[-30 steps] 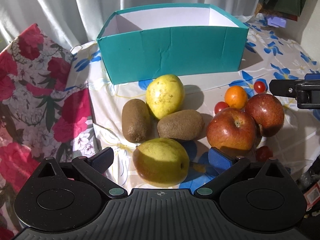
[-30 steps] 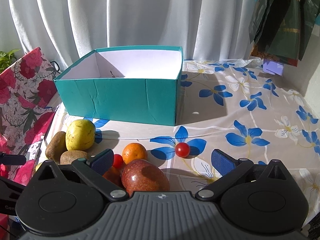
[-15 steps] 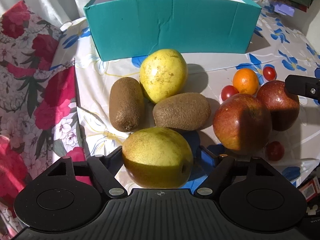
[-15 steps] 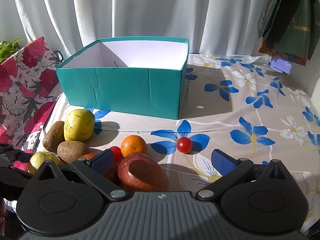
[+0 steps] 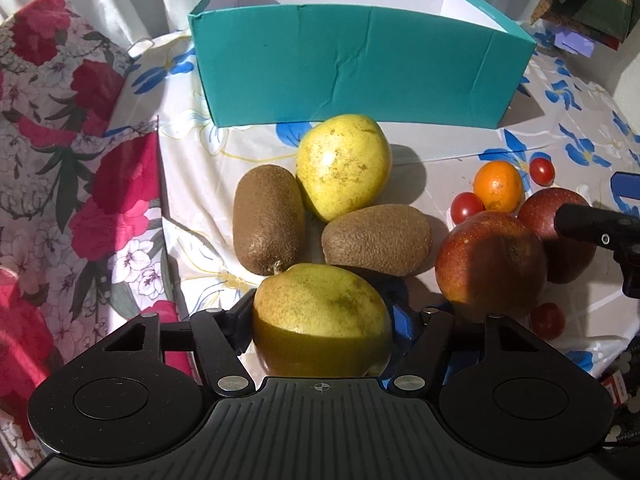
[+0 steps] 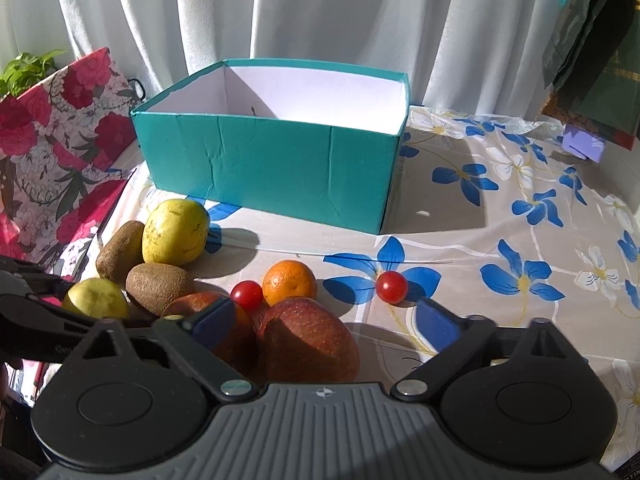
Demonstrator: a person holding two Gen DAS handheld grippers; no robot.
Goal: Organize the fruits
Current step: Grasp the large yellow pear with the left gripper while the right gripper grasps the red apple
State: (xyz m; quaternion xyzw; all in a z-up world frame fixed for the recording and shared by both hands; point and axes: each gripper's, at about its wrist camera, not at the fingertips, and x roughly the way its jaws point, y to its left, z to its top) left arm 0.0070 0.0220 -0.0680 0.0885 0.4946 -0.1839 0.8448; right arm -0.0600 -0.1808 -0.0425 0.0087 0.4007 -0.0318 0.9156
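The left wrist view looked steeply down from close above the near pear (image 5: 322, 312), with the teal box (image 5: 352, 68) at twelve o'clock. The right wrist view sat farther right, angled less steeply, the box (image 6: 272, 164) at eleven o'clock. Both shared box and fruit cluster.

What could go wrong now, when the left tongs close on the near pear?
1. The left tongs have been closing around the near pear; it is round and may slip out.
2. A kiwi lies against the pear and may roll when it lifts.
3. The right tongs, closing over an apple, work close by; the two could collide.
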